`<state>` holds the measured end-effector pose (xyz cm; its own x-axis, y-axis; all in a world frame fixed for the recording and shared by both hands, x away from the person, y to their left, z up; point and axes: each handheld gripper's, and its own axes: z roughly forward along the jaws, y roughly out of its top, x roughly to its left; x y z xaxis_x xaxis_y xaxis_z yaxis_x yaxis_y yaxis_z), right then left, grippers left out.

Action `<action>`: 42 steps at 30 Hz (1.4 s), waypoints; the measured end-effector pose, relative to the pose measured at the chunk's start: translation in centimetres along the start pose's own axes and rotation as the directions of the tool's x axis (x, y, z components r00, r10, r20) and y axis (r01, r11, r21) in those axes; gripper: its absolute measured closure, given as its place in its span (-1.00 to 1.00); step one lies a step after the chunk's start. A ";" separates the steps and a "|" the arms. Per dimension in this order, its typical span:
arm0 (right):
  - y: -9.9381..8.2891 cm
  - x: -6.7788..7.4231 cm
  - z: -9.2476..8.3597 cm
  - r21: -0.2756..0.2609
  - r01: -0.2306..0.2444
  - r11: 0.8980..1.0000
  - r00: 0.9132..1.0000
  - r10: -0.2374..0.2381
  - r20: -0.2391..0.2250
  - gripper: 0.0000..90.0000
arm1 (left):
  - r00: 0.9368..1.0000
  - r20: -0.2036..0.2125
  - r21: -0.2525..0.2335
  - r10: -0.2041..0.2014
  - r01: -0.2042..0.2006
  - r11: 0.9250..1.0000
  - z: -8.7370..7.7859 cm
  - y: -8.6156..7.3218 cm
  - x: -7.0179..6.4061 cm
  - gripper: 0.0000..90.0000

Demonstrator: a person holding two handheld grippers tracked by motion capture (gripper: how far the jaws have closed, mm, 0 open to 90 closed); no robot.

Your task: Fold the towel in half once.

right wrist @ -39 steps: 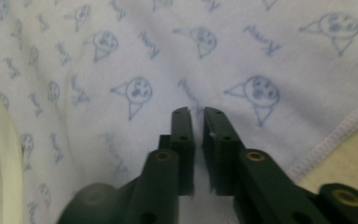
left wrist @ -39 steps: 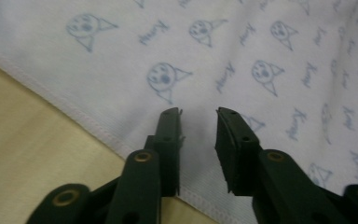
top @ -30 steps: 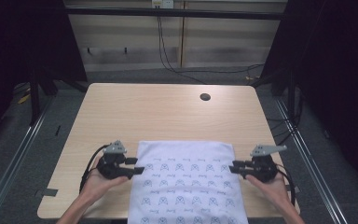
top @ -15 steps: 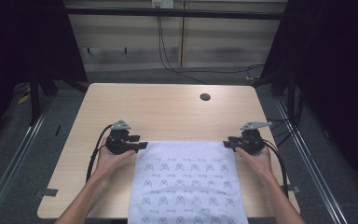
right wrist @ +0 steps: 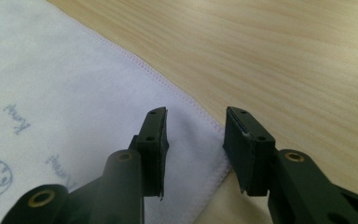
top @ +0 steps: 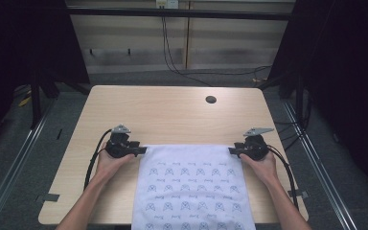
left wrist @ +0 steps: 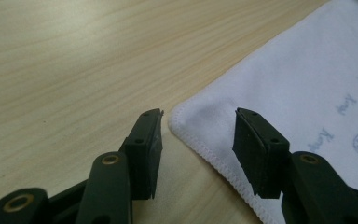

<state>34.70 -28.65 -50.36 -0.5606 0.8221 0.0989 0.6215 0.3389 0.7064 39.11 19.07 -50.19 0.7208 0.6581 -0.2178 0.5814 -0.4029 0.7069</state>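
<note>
Left gripper [top: 141,150]: I see its jaws spread, a clear gap between the pads. In the left gripper view [left wrist: 198,140] the rounded corner of the white cloth [top: 191,187] sits in that gap, lying flat on the desk [top: 172,115]; neither pad presses on it. These jaws have just been opening a little.

Right gripper [top: 231,151]: jaws spread too, and they have just been opening. In the right gripper view [right wrist: 195,140] the cloth's other far corner and its hem lie between and under the pads, loose, not pinched.

Cloth: white, soft-looking, fine matte weave, printed with rows of small blue-grey cartoon figures and script. Edge finished with a tight overlock stitch; corners rounded. It lies spread flat on the near half of the desk, far edge running straight between the two grippers, near end hanging over the desk's front edge.

Desk: pale wood-grain laminate, smooth, rounded corners, one dark round grommet hole [top: 211,99] near the far edge.

Gripper hardware: black, blocky pads on hinged arms with brass-coloured pivots; a grey plate on top of each; black cables trailing back along my forearms.
</note>
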 end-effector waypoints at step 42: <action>-0.3 0.2 -1.3 -0.034 -0.059 0.998 0.994 0.056 -0.093 0.96 | 0.991 0.121 -0.080 0.055 -0.045 0.996 -1.2 1.1 -1.9 0.91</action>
<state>33.70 -29.19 -49.59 -0.5736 0.7935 0.2033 0.6347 0.2737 0.7226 37.96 18.15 -48.17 0.7919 0.5531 -0.2588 0.5163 -0.3800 0.7675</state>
